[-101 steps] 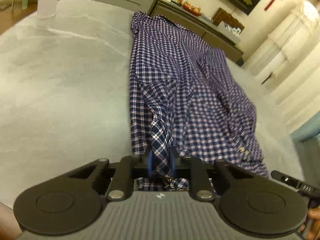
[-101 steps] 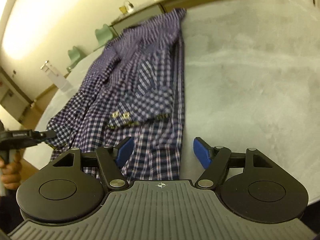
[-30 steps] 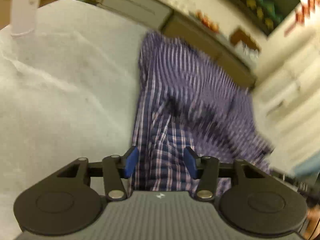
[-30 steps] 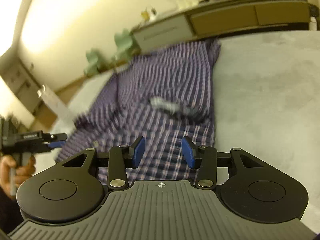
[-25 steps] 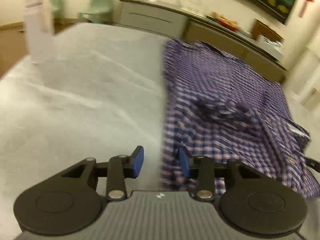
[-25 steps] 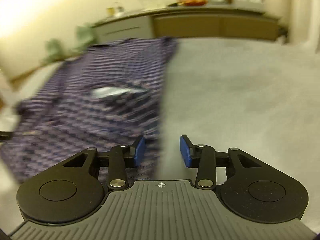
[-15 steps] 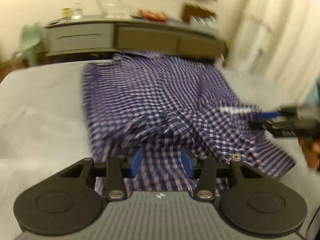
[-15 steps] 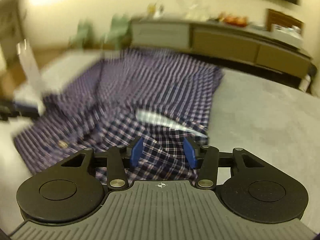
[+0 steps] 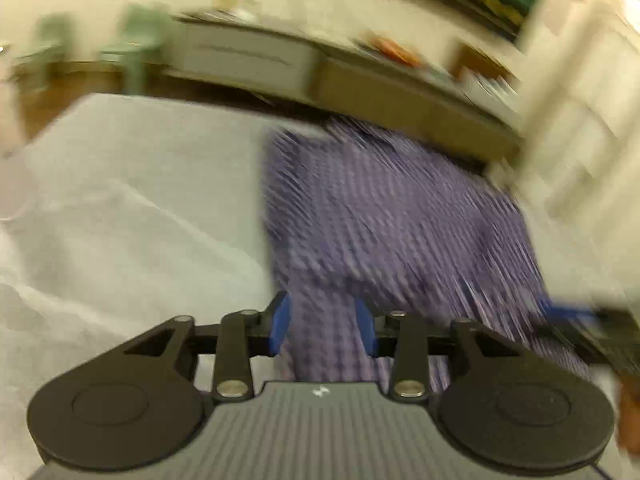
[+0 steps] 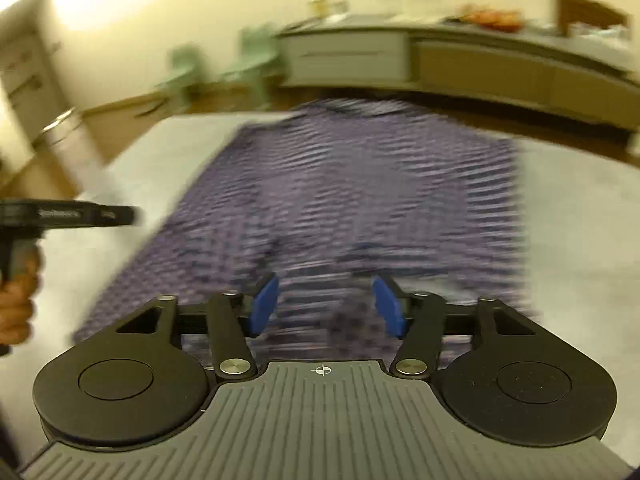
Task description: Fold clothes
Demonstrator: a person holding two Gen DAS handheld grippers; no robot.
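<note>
**Both grippers hovering at the shirt's near hem, lining up for a fold**

The purple checked shirt (image 10: 360,200) is lying spread along the grey table (image 9: 132,200), its far end reaching toward the table's far edge and its near hem sitting just under the two grippers. That lengthwise layout is giving each hand its own side of the hem to work from.

The left gripper (image 9: 323,326) is standing with its blue pads parted and shirt cloth showing in the gap; the blur makes it hard to say whether the pads are pressing, but they are looking clear of the fabric, so probably released. The right gripper (image 10: 326,306) is spreading wider, its jaws having just been opening, with cloth beneath them and nothing pinched.

Judging by this, both hands are positioning to take the hem and carry it toward the collar end, which is why neither is clenching yet
</note>
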